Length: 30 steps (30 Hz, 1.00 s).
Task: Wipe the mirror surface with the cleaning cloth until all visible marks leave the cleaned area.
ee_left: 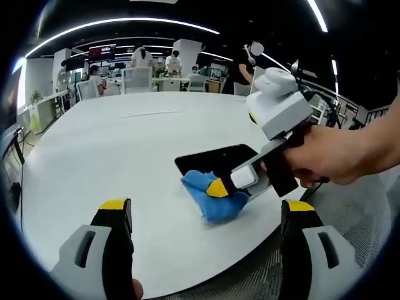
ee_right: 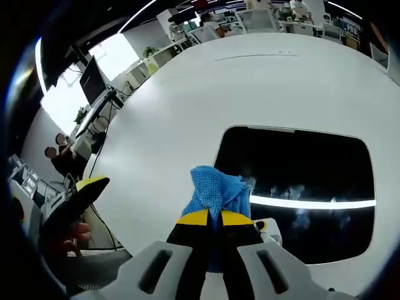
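A dark rectangular mirror [ee_right: 300,187] lies flat on the white table [ee_right: 250,81]; faint smudges show near its middle. In the left gripper view the mirror [ee_left: 215,159] sits near the table's front edge. My right gripper [ee_right: 214,219] is shut on the blue cleaning cloth [ee_right: 215,190], which rests at the mirror's left edge. From the left gripper view, the right gripper [ee_left: 228,187] comes in from the right in a person's hand, pressing the cloth [ee_left: 212,197] down by the mirror's near corner. My left gripper [ee_left: 203,209] hangs open over the table edge, holding nothing.
The round white table stretches far beyond the mirror. Office desks, chairs and several people [ee_left: 140,59] stand at the back. A thin strip [ee_left: 153,113] lies on the far tabletop. A monitor [ee_right: 94,78] stands left of the table.
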Tool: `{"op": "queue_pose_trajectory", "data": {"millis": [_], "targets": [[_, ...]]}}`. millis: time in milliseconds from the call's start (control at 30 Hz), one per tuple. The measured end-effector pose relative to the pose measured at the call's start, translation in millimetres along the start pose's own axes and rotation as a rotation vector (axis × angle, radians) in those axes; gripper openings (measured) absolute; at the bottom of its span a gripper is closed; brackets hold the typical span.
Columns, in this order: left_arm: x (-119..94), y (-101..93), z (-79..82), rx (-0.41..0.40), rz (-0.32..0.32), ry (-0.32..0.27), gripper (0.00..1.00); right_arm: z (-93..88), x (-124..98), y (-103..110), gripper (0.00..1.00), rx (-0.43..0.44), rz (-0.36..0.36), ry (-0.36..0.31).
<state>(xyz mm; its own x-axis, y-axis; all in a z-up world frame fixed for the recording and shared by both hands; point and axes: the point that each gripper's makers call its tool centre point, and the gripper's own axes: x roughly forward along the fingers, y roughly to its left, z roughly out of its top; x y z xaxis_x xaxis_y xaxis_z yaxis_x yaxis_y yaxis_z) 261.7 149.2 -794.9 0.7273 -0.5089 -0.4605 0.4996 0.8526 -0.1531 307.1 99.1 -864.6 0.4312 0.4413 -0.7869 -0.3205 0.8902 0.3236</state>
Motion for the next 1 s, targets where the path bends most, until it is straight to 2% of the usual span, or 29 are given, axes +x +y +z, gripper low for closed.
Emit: {"op": "queue_pose_trajectory", "data": {"millis": [133,200,333,733,1000], "targets": [[0,0.6,0.7,-0.001,0.001,-0.005,0.99,0.5,1,1,0.0,0.005,-0.017,-0.001],[0,0.7,0.9,-0.003,0.002,-0.006,0.99,0.4,0,0,0.0,-0.075,-0.046,0.014],[0,0.8,0.7,-0.005,0.001,-0.006,0.99,1.1,2,-2,0.0,0.024,-0.035,0.015],[0,1.5,1.8,-0.005,0.006,-0.011,0.99,17.9,10,-7,0.0,-0.033,-0.049,0.014],[0,2.7,1.5,-0.002,0.01,-0.011,0.99,37.6,19,-16,0.0,-0.057,-0.053,0.013]]}}
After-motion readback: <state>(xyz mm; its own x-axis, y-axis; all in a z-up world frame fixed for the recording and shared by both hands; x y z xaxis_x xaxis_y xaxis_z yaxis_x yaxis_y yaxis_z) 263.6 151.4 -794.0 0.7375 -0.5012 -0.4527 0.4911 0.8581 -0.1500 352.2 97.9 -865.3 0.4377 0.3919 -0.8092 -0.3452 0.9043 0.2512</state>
